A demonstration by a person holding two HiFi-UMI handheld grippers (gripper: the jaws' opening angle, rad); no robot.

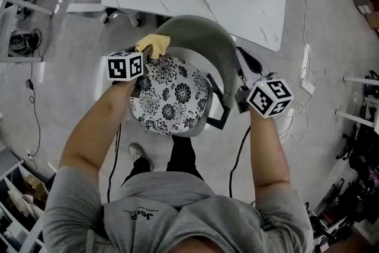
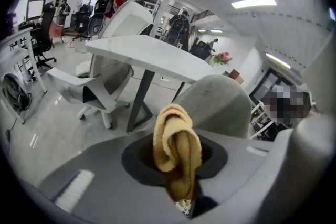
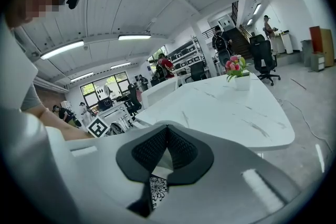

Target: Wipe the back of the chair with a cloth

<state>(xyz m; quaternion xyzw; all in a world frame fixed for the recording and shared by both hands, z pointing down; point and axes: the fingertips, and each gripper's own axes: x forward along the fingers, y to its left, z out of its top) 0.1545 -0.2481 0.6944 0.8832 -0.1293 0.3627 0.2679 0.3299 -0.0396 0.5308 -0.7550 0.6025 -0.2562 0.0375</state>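
**Left gripper** (image 1: 140, 61): jaws clamped on the yellow cloth (image 1: 153, 44), held at the left end of the chair back (image 1: 204, 35), by its top rim. Best practice is probably to press the wad flat and sweep along the curve.

**Right gripper** (image 1: 241, 98): right of the chair back, jaws closed on nothing.

**Views:** only the left gripper view shows the cloth rolled into a loop. Only the head view shows where the cloth sits against the chair back.
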